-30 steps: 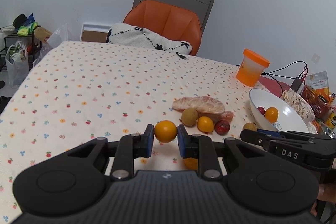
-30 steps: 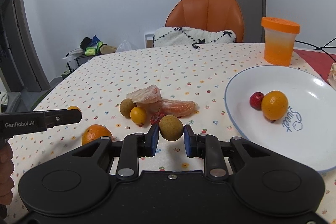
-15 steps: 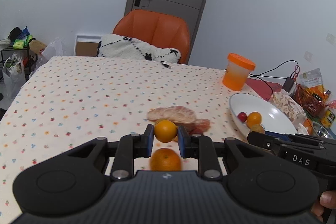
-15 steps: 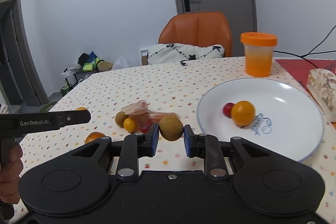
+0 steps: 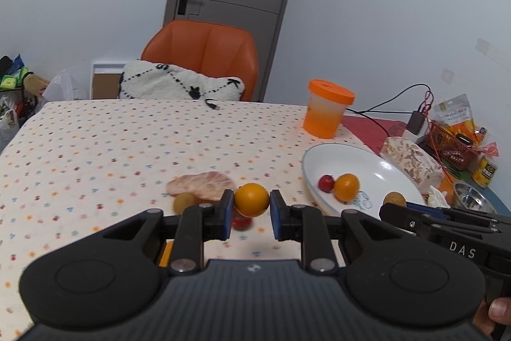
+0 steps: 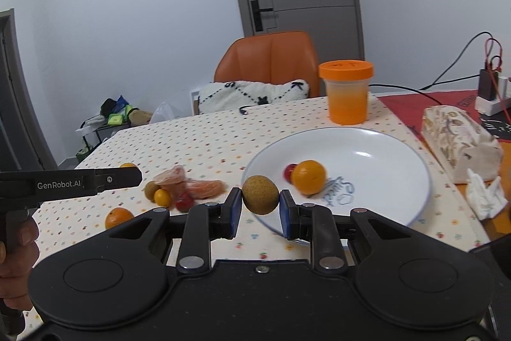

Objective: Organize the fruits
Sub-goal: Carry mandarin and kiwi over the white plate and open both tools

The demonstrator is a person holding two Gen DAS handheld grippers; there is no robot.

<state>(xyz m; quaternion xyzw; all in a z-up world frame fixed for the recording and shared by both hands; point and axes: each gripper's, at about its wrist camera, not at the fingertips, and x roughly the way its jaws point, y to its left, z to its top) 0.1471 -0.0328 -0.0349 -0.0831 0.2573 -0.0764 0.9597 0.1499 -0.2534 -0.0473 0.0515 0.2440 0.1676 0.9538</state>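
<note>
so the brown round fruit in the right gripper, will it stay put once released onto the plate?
Probably not at once. The brown fruit looks near-spherical, so it may roll down the white plate, which looks glossy and dished. Its rough, matte skin suggests the right gripper holds it firmly. The small orange and red fruit may stop it.

Both wrist views look low across the table (image 5: pixel 95 133), sharing the plate (image 6: pixel 399 149).

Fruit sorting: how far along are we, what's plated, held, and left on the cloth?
Plated: a red fruit and an orange on the white plate. In hand: left gripper holds a small orange; right gripper holds a brown fruit. Left: the fruit pile and one orange.
</note>
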